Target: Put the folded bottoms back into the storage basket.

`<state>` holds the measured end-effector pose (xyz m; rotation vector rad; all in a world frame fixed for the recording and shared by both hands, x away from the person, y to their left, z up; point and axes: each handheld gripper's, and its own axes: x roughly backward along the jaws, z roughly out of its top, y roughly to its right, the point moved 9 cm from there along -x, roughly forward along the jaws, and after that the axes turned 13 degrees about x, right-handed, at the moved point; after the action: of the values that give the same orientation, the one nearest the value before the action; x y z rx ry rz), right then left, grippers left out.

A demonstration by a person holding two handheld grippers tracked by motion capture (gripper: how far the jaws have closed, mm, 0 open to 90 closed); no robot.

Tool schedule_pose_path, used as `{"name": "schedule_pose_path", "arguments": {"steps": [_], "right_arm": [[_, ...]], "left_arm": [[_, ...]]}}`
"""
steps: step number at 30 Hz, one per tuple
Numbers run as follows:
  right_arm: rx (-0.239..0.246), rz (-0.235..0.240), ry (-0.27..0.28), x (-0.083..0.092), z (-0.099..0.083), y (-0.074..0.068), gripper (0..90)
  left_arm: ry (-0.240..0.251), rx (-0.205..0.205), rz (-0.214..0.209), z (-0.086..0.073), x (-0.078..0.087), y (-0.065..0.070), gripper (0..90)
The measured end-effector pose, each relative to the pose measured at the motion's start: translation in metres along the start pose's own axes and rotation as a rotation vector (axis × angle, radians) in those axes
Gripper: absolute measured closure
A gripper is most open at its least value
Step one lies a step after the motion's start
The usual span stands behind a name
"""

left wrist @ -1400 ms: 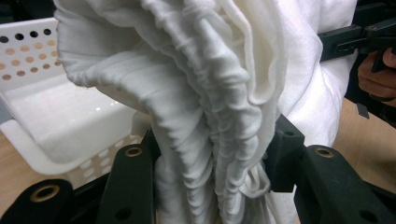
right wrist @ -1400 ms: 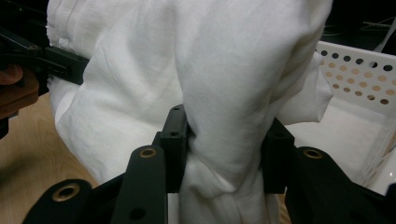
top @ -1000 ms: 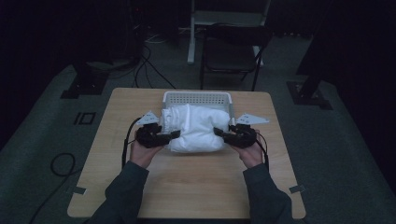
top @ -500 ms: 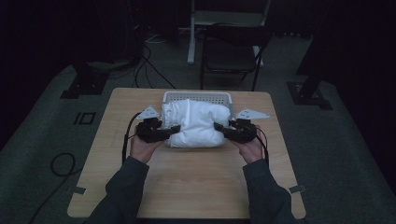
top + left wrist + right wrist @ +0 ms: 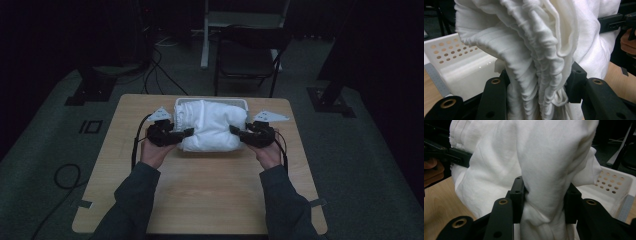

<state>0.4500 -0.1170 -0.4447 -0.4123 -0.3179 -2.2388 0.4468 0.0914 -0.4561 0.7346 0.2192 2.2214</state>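
The person is holding a folded white cloth between the two tools, just above the white basket at the far side of the table. The left gripper is pinching the left end of the cloth, its jaws pressed together on a thick bunch of folds. The right gripper is clamping the opposite end in the same way.

The long axis of the cloth is running from one gripper to the other, parallel to the long side of the basket, and most of the bundle is hanging over the basket's near wall. Both hands are equally near to the basket, so I think the next move is a small push away from the person and then down.
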Motion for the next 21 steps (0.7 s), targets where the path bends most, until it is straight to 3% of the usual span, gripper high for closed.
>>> {"name": "schedule_pose_path", "arguments": {"steps": [21], "right_arm": [[-0.031, -0.018, 0.001, -0.014, 0.005, 0.020, 62.2]], "left_arm": [[-0.001, -0.008, 0.026, 0.018, -0.014, -0.013, 55.1]]}}
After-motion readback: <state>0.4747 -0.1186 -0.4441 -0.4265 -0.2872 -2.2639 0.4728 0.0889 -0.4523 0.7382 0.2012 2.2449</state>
